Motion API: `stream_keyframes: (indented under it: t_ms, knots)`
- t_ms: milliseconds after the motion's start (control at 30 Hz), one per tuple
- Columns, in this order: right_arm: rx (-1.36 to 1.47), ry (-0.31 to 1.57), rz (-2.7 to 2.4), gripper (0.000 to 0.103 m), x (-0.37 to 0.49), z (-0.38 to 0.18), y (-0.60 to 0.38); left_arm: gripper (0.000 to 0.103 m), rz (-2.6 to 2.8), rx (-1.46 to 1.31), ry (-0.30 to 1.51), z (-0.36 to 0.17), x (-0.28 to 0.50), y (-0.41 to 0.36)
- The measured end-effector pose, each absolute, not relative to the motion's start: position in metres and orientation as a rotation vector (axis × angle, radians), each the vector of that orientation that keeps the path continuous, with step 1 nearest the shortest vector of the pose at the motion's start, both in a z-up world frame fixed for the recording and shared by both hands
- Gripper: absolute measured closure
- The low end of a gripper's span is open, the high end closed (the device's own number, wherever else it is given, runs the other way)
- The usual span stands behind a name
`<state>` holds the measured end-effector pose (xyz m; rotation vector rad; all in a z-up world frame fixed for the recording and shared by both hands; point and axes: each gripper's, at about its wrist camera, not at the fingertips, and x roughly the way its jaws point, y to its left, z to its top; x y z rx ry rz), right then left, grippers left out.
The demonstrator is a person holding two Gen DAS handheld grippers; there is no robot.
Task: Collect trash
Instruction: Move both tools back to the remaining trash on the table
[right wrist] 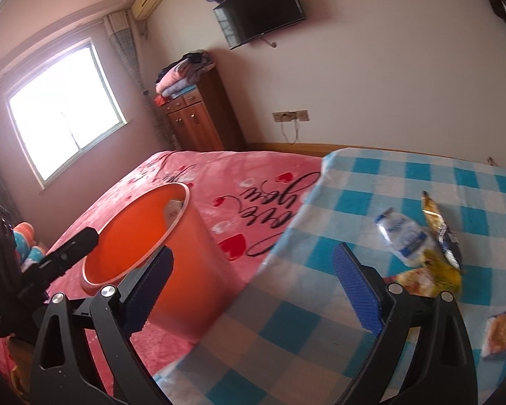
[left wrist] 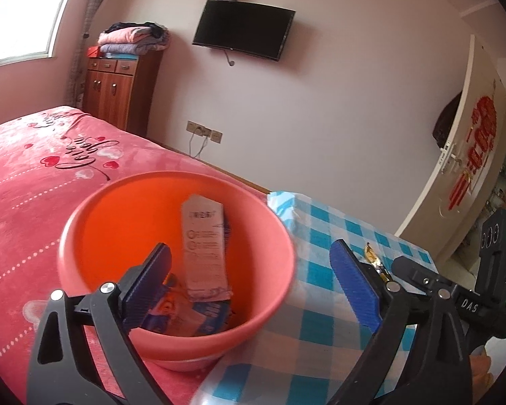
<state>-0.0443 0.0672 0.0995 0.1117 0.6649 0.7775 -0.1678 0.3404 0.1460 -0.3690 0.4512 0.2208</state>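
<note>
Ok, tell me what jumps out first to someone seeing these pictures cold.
The orange bucket standing on the pink bedspread, with paper packets already inside, catches the eye first. Beside it sits a blue checked tablecloth with several wrappers on it. Both pairs of blue fingers stand wide open, holding nothing.

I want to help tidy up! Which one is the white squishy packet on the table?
Find the blue-and-white checked tablecloth beside the pink bed. Wrappers lie along its right side. The white packet has blue print and touches a crinkled gold-and-black wrapper; the others nearby are orange or yellow.
</note>
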Motion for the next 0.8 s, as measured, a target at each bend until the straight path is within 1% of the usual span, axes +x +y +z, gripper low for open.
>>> stream_keyframes:
  t_ms: [800]
  knots:
    - [0.095, 0.593, 0.579, 0.009, -0.054, 0.082, -0.023, 0.007, 0.072, -0.276, 0.537, 0.138, -0.141, 0.248]
